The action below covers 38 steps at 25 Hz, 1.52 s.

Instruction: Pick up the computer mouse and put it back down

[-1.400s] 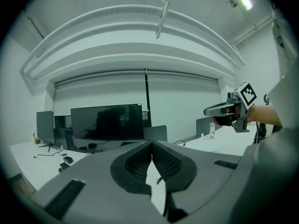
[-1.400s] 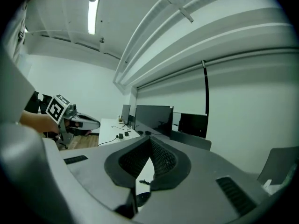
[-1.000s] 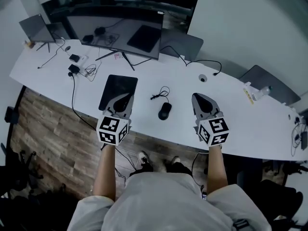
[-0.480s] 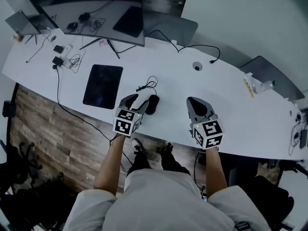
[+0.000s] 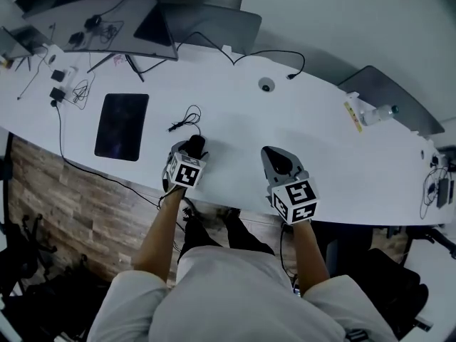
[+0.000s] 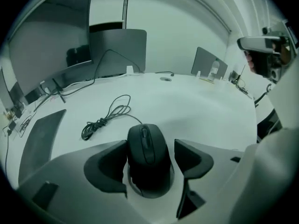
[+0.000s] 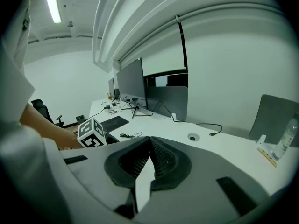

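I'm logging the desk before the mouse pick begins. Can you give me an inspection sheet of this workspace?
Surface: white curved desk.
Job's things: black computer mouse flat on the desk, near its front edge.
Clutter: dark pad, monitor, small round disc, bottle at the far right.
Tools: left tool straddles the mouse, jaws opening, not clamped on it; right tool shut, empty, held over the desk's front.
Cables: mouse cable bundled just behind the mouse; black cable ends near the disc.
Surroundings: wood floor, grey partitions behind the desk.
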Motion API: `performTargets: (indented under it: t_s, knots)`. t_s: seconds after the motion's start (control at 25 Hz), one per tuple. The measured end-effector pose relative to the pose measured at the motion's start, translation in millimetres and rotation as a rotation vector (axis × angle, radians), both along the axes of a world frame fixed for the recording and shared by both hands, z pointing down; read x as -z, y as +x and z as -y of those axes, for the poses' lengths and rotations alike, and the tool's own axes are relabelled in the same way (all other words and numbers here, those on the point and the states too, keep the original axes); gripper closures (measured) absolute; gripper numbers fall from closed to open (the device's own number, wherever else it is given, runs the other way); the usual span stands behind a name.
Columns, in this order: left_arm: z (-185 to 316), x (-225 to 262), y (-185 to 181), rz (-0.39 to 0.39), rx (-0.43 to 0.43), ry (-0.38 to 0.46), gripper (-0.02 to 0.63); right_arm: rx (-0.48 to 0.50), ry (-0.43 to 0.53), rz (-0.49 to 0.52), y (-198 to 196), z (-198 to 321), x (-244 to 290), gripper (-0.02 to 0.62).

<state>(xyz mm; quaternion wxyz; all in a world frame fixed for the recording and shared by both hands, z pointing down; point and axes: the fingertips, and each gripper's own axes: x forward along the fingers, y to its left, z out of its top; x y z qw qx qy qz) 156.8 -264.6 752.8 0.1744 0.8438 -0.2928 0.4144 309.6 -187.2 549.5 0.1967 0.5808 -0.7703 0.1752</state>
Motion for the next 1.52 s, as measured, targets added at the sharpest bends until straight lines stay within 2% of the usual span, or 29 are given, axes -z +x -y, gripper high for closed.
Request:
performTargets:
  t_s: [0.16, 0.28, 0.4, 0.56, 0.76, 1.04, 1.16, 1.4, 1.52]
  knots:
    - [1.5, -5.4, 1.8, -0.011, 0.04, -0.011, 0.292, 0.008, -0.014, 0.011, 5.3, -2.9, -7.6, 0.58]
    - [0.2, -4.6, -1.5, -0.045, 0.059, -0.016, 0.321, 0.018, -0.004, 0.015, 4.0, -0.5, -4.6, 0.58]
    - [2.5, 15.8, -11.2, -0.103, 0.101, 0.0, 0.324, 0.037, 0.027, 0.01, -1.1, 7.2, 8.8, 0.58]
    - [18.6, 72.7, -33.3, -0.176, 0.114, 0.108, 0.325, 0.061, 0.088, -0.006, -14.5, 26.2, 40.0, 0.58]
    - [41.1, 162.0, -85.8, -0.247, 0.178, 0.266, 0.327, 0.121, 0.194, -0.015, -51.7, 50.6, 86.7, 0.58]
    - [44.4, 298.2, -166.5, -0.288, 0.255, 0.538, 0.327, 0.235, 0.325, -0.009, -125.1, 75.9, 153.2, 0.58]
    - [35.3, 344.5, -201.0, -0.305, 0.294, 0.63, 0.325, 0.292, 0.374, -0.001, -158.2, 84.9, 178.5, 0.58]
    - [10.9, 400.9, -262.4, -0.308, 0.37, 0.752, 0.325, 0.405, 0.46, 0.019, -215.4, 98.7, 216.0, 0.58]
    - [5.9, 411.4, -287.5, -0.295, 0.393, 0.78, 0.325, 0.432, 0.481, 0.032, -236.0, 106.8, 225.8, 0.58]
